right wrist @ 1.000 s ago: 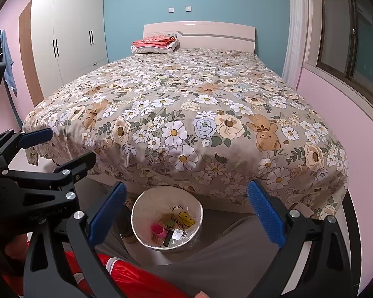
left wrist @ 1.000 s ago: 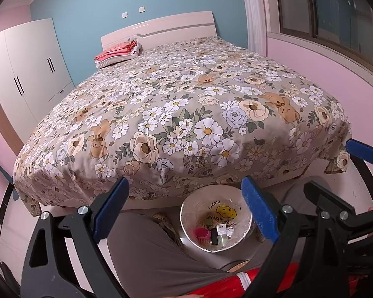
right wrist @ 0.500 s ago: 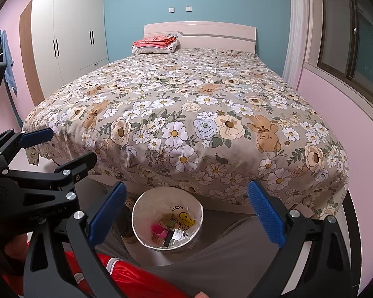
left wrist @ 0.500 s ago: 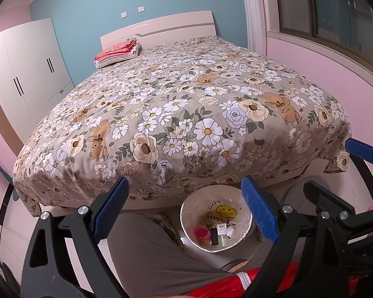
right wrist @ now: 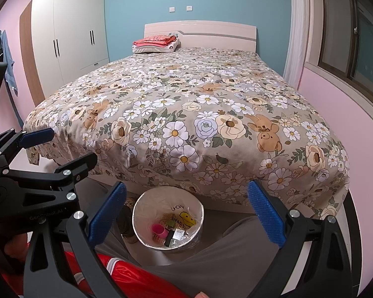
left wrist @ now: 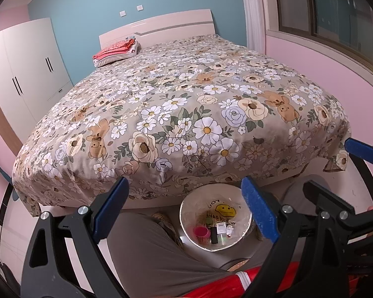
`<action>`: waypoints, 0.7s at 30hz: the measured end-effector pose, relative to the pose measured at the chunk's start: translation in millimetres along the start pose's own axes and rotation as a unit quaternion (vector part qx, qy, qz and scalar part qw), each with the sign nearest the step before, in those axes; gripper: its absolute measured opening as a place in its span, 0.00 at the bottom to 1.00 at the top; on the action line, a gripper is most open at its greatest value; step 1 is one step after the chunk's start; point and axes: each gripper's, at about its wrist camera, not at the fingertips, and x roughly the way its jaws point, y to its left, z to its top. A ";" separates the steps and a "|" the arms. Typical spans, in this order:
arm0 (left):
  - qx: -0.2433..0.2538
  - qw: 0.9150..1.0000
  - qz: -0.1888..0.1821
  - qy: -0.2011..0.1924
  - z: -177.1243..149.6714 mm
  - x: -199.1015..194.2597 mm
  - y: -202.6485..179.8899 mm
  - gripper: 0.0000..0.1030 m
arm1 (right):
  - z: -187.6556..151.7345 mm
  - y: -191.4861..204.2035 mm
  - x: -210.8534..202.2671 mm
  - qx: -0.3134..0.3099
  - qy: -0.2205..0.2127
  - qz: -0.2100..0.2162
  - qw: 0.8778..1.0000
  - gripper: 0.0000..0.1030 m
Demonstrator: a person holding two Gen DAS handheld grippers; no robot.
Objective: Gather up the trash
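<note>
A round white trash bin (left wrist: pixel 186 219) stands on the floor at the foot of the bed; it also shows in the right wrist view (right wrist: pixel 136 213). Inside lie a pink cup (left wrist: pixel 202 231), a black item (left wrist: pixel 213 234) and small packets. My left gripper (left wrist: pixel 185 208) is open and empty above the bin. My right gripper (right wrist: pixel 186 213) is open and empty, also above the bin. Each gripper shows at the edge of the other's view.
A bed with a floral cover (left wrist: pixel 186 104) fills the middle. Folded red cloth on a pillow (left wrist: pixel 116 52) lies near the headboard. A white wardrobe (right wrist: pixel 69 32) stands left. Pink wall and window (right wrist: pixel 348 49) are right. My grey-trousered legs (left wrist: pixel 149 260) are below.
</note>
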 end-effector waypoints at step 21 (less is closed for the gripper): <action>0.017 1.000 -0.007 0.015 0.2 8.8 -1.0 0.87 | -2.3 2.2 -0.6 0.007 0.008 0.008 1.000 0.96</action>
